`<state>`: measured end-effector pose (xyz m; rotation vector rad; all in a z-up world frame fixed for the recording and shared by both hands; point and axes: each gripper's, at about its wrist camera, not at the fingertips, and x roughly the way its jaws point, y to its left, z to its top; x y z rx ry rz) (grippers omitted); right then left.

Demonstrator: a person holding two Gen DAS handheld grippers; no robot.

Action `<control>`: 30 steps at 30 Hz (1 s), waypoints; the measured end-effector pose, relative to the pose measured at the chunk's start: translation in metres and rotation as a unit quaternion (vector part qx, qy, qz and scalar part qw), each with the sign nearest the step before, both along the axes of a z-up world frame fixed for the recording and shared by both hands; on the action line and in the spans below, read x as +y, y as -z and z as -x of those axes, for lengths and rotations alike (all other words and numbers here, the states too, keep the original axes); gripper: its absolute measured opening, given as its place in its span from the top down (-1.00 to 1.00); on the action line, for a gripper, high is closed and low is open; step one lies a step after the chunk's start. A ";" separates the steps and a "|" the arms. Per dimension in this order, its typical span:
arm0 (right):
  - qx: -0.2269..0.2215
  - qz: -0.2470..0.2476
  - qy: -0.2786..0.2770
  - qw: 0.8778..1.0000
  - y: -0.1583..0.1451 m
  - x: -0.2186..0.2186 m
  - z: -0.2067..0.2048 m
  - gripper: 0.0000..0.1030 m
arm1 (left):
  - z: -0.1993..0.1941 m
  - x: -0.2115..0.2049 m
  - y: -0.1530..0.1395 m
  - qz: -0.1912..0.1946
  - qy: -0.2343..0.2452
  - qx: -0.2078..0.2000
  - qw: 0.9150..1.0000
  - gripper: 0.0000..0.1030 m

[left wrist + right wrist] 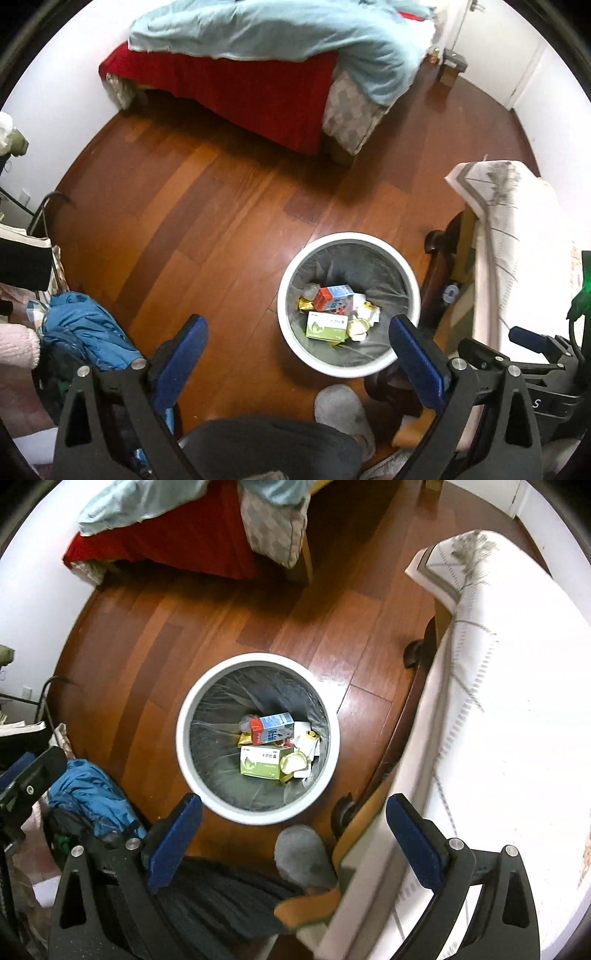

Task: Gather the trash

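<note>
Trash lies at the bottom of a round white bin [257,808] lined with a grey bag, standing on the wooden floor [207,206] between a bed [258,88] on the far side and a white cloth-covered bench [498,709] on the right. Inside are a red, white and blue carton [272,728], a green and white box [263,762] just beside it on the near side, crumpled yellow and white wrappers [301,755] to their right, and a small clear bottle [310,290] at the left, too blurred to tell more.

Left claw [299,358] stands wide open with its blue pads well apart and nothing between them; it hangs above the floor, pointing steeply down, with the bin under its right pad. Right claw [293,845] is likewise spread wide and holds nothing, aimed steeply down from above the near rim of the bin, its right pad over the bench edge. A grey slipper [301,856] sits on the floor just near the bin, and a heap of blue clothing [85,332] lies at the near left. Each claw shows at the edge of the other's view.
</note>
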<state>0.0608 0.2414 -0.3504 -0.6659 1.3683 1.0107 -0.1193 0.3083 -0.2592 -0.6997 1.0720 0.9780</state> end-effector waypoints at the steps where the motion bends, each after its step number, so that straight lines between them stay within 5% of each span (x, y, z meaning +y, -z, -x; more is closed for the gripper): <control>1: 0.001 -0.007 -0.002 1.000 -0.008 -0.007 0.002 -0.95 | 0.000 -0.009 -0.010 -0.006 0.004 -0.004 1.000 -0.94; 19: 0.007 -0.145 -0.021 0.989 -0.184 -0.143 0.025 -0.95 | 0.035 -0.106 -0.148 -0.064 0.052 -0.101 0.991 -0.94; 30: 0.042 -0.199 -0.043 0.978 -0.254 -0.189 0.043 -0.95 | 0.051 -0.135 -0.187 -0.056 0.066 -0.151 0.985 -0.94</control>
